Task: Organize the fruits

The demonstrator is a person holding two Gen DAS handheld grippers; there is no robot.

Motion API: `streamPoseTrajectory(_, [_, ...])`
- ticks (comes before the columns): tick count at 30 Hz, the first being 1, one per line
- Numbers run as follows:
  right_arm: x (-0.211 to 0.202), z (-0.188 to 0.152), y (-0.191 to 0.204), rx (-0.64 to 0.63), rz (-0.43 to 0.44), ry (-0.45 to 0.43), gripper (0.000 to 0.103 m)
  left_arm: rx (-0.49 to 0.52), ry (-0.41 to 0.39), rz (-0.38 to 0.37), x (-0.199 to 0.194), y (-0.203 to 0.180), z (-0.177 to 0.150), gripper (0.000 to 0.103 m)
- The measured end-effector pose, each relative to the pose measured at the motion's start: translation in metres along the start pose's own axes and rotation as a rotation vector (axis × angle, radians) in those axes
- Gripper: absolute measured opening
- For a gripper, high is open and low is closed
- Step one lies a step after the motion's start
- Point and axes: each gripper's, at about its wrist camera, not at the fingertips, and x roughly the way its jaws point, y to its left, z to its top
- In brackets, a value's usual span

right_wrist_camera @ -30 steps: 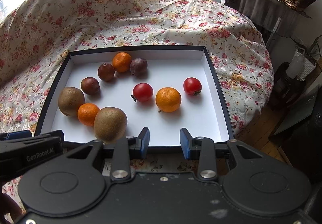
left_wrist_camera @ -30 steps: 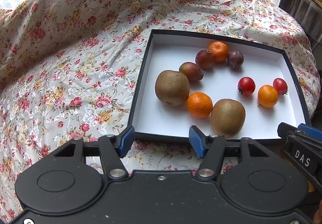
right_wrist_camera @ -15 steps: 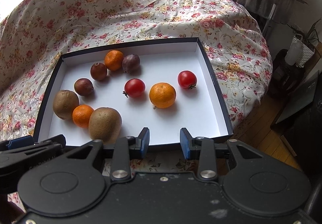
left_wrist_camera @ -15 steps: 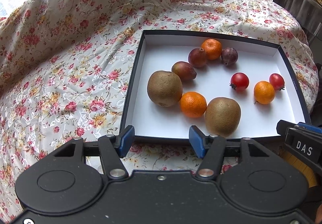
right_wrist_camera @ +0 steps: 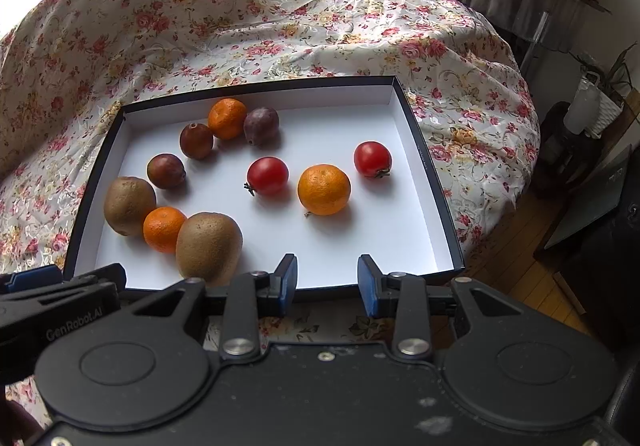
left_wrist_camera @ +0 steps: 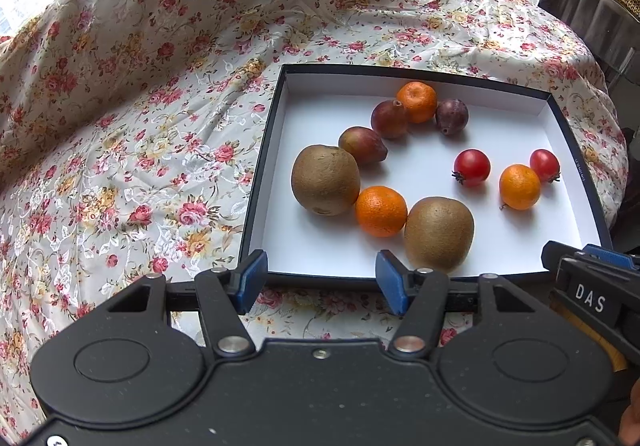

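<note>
Nothing among the fruit has shifted since the earlier frames. Both the left hand-held gripper [left_wrist_camera: 318, 276] and right hand-held gripper [right_wrist_camera: 327, 280] hover spread and empty at the near rim of the shallow white black-edged box [left_wrist_camera: 496, 246] on the floral-clothed table [left_wrist_camera: 140, 149]. The nearest brown fuzzy kiwi [left_wrist_camera: 439, 234], upright, lies just beyond the left one's right finger; oranges, tomatoes and plums lie scattered farther in.

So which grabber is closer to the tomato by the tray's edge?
The right gripper. The tomato sits just beyond its open fingers, slightly to the right. The left gripper hangs over the tray's other near corner, with that tomato far across.
</note>
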Motion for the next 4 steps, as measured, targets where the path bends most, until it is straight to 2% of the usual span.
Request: streamPoseTrajectory(4, [0.0007, 0.0000, 0.0003, 0.003, -0.002, 0.002, 0.037, 0.006, -0.013, 0.010, -0.0015, -0.0011, -0.0006, 0.064])
